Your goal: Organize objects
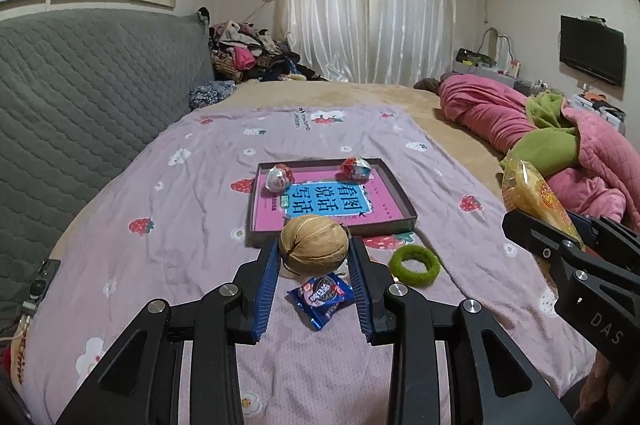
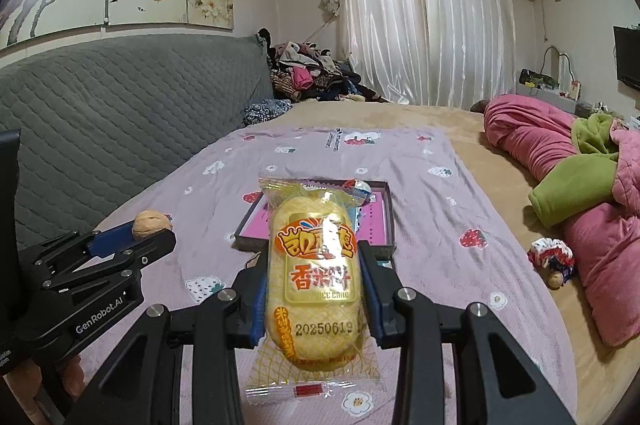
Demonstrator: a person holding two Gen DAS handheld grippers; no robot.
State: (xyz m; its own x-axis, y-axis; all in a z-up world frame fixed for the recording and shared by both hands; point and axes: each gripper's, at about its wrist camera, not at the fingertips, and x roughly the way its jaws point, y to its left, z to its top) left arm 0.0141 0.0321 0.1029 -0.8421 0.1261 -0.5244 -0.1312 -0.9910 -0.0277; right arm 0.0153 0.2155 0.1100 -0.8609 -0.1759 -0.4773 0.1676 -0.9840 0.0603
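On the bed (image 1: pixel 132 185), over a lilac strawberry-print sheet (image 1: pixel 192 257), both tools are hanging in the air with loads. The left hand-held gripper (image 1: pixel 314 253) is clamping a walnut (image 1: pixel 313 245) between its blue pads, the nut sitting at the very fingertips. The right hand-held gripper (image 2: pixel 314 265) is squeezing a yellow rice-cracker packet (image 2: pixel 314 277) by its sides, the packet standing lengthwise between the fingers with its sealed ends poking out front and back.

Seen from the left wrist, a shallow tray (image 1: pixel 400 197) is lying at twelve o'clock of the walnut, carrying a pink booklet (image 1: pixel 320 203) with a blue label and two wrapped sweets (image 1: pixel 280 177) at its far corners. A blue biscuit packet (image 1: pixel 321 299) is lying on the sheet at six o'clock of the walnut, and a green hair tie (image 1: pixel 415 262) is resting at about four o'clock of the walnut, just off the tray's near corner. Pink and green bedding (image 2: pixel 580 181) is bunching at three o'clock.
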